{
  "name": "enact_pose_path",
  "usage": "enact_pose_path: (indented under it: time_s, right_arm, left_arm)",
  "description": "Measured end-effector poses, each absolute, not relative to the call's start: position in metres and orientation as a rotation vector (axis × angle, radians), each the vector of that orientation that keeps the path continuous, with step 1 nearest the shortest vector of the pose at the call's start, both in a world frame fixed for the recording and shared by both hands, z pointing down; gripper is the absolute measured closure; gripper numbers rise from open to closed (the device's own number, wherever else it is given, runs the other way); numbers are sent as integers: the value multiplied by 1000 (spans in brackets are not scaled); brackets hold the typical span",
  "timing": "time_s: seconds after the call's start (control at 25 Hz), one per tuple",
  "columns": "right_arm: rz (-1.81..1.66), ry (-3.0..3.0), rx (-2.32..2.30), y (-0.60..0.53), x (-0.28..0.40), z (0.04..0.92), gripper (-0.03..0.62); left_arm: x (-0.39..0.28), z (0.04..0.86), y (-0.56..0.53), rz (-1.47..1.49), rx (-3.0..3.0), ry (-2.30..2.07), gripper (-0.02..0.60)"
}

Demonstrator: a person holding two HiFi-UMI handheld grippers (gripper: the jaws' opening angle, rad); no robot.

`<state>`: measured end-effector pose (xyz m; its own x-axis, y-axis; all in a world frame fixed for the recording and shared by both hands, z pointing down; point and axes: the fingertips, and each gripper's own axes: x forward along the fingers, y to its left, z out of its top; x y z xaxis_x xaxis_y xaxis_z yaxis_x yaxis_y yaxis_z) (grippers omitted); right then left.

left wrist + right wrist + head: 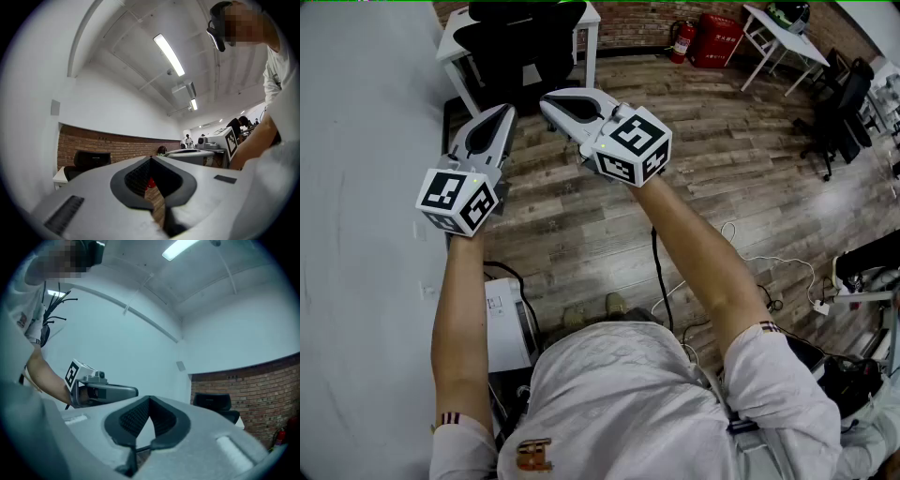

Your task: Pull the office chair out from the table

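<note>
Though far past closed, empty left gripper [505, 113] and right gripper [549, 101], should roll easy. Heavy, stiff chair [520, 47]: grab its back.

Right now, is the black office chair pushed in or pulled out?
Pushed in: the black office chair stands close against the white table, between its legs.

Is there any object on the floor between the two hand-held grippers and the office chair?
Nothing visible: only bare wooden floor lies between the left hand-held gripper, the right hand-held gripper and the office chair.
</note>
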<state>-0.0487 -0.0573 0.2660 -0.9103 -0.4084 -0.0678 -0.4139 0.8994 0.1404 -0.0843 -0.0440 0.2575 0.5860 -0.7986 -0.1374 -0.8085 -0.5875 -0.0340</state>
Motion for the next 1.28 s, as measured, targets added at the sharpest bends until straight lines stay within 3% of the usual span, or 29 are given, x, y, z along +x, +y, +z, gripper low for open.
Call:
enact_pose_path:
  time_s: [0.8,1.28]
  right_arm:
    - [246,3000,-705,-70,-87,264,592]
    - [274,2997,-729,-144,-93,269,592]
  left_arm:
    - [-137,263,-54,160,-2714,1337,581]
    - [-158,270,-128,145,-2699,1341,581]
